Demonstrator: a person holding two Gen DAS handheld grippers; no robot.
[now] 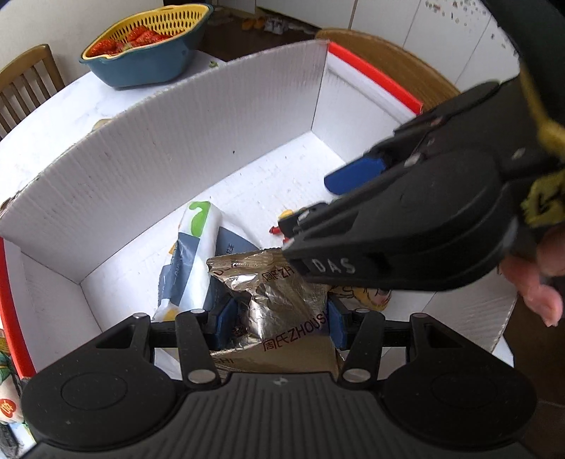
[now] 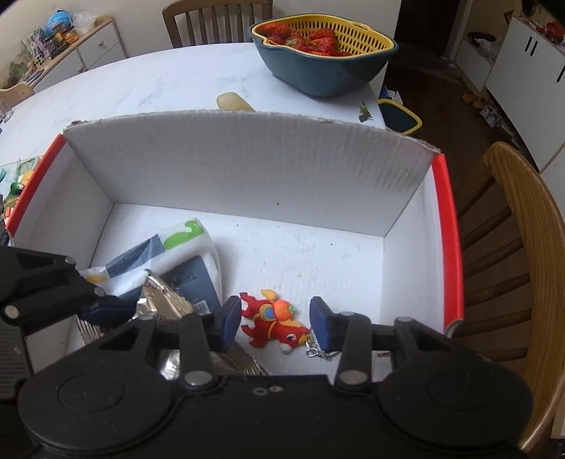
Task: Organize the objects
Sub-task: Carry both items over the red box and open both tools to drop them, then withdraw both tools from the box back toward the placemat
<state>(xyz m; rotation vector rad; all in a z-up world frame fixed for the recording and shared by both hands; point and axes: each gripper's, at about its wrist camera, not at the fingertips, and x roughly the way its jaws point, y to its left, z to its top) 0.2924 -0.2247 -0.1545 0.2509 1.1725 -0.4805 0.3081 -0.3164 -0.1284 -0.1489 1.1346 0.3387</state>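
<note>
One white cardboard box (image 2: 247, 169) with red-edged side walls stands open on the table (image 2: 141, 84).

Inside the box, three items:
- one white packet (image 2: 183, 243) with green and blue print, toward its left wall;
- one silver foil packet (image 1: 282, 303), overlapping the white packet on the near side;
- one red plush keychain toy (image 2: 275, 323), right of the foil packet.

Beyond the box's far wall:
- one blue basin (image 2: 325, 70) carrying one yellow strainer basket (image 2: 339, 33);
- strawberries in the basket, heaped, number not countable;
- one pale yellowish object (image 2: 235, 101), partly hidden by the wall.

Wooden chairs around the box: two, one (image 2: 522, 254) at its right, one (image 2: 215, 21) beyond the table.

Two tongs reach into the box: left (image 1: 279, 323), right (image 2: 273, 323).
</note>
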